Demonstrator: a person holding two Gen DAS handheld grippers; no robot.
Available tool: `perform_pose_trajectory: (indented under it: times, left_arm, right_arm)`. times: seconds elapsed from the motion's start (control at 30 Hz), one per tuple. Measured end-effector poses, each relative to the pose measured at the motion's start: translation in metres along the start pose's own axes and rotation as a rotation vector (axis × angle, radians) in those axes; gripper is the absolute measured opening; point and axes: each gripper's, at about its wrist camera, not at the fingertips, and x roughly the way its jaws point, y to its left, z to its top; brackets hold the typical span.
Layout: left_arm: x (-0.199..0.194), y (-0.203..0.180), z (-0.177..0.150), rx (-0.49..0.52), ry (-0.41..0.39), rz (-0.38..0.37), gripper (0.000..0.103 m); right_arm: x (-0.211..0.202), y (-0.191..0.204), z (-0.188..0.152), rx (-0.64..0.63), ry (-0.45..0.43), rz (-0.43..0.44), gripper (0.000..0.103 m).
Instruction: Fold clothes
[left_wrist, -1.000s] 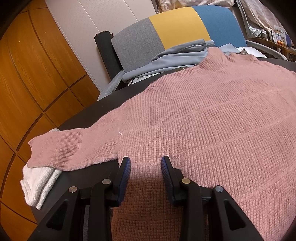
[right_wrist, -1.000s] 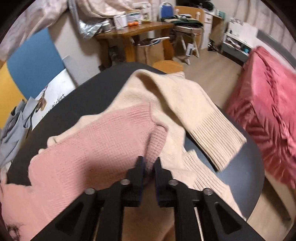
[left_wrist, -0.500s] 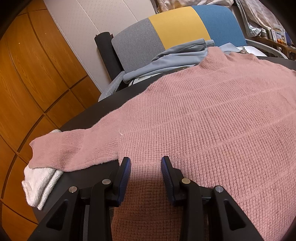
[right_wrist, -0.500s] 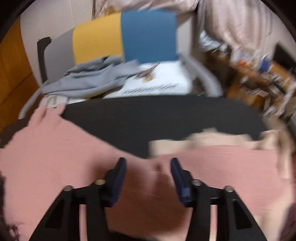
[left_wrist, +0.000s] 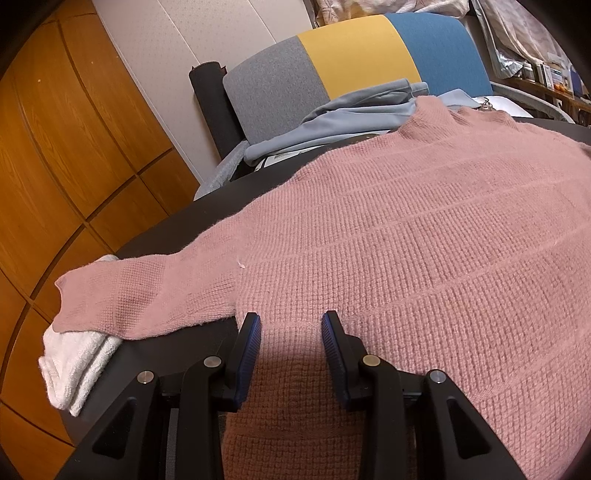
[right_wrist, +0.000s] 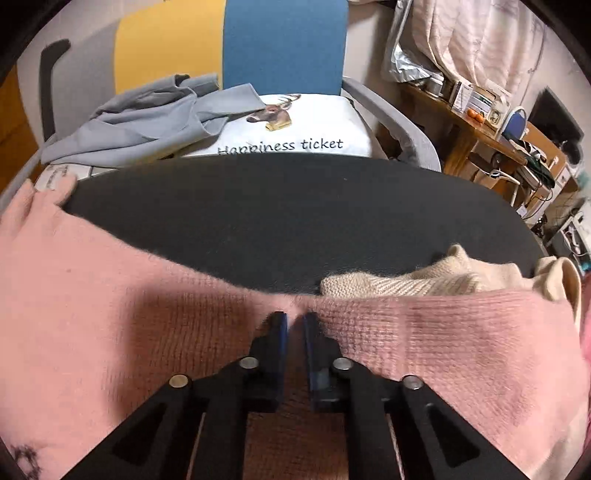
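Pink sweater lies spread flat across the dark counter, one sleeve reaching out over a folded white towel at the counter's edge. Left gripper hovers over the sweater's lower part with its jaws apart. Right gripper has its jaws pinched on a fold of the sweater, just beside a cream sweater. A grey garment lies on the chair behind.

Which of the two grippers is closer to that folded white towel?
Left. The left gripper hovers open over the pink sweater, with the white towel just off to its left. The right gripper's view shows no towel.
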Motion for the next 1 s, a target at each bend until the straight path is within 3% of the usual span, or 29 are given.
perform_pose_trajectory:
  times: [0.1, 0.17, 0.23, 0.37, 0.5, 0.6, 0.73, 0.83, 0.9, 1.0]
  left_arm:
    - [0.000, 0.001, 0.000, -0.005, 0.000, -0.004, 0.035]
    - [0.000, 0.000, 0.000, -0.004, -0.001, -0.003, 0.035]
    - [0.000, 0.000, 0.000, -0.002, 0.000, -0.002, 0.035]
    - [-0.002, -0.003, 0.001, 0.010, 0.000, 0.012, 0.035]
    - [-0.002, -0.006, 0.004, 0.035, 0.012, 0.024, 0.035]
    - [-0.007, -0.013, 0.014, 0.066, 0.030, 0.005, 0.032]
    - [-0.044, -0.038, 0.038, 0.019, -0.031, -0.163, 0.032]
    - [-0.084, -0.091, 0.055, 0.052, -0.090, -0.358, 0.033]
    - [-0.107, -0.129, 0.061, 0.099, -0.105, -0.475, 0.033]
    - [-0.144, -0.187, 0.061, 0.185, -0.146, -0.630, 0.033]
  right_arm:
    - [-0.011, -0.002, -0.003, 0.035, -0.048, 0.022, 0.029]
    - [-0.010, 0.015, -0.020, -0.029, -0.009, 0.066, 0.032]
    - [0.007, 0.021, -0.029, -0.099, 0.061, -0.005, 0.032]
    - [-0.011, -0.016, -0.037, 0.098, 0.022, -0.024, 0.034]
    - [-0.073, -0.034, -0.075, 0.176, -0.030, 0.122, 0.045]
    - [-0.112, -0.051, -0.122, 0.241, -0.014, 0.235, 0.048]
    - [-0.150, -0.065, -0.189, 0.258, 0.034, 0.283, 0.049]
    - [-0.168, -0.059, -0.234, 0.285, 0.068, 0.340, 0.049]
    - [-0.157, -0.052, -0.246, 0.291, 0.090, 0.382, 0.049]
    - [-0.152, -0.048, -0.245, 0.332, 0.020, 0.430, 0.049]
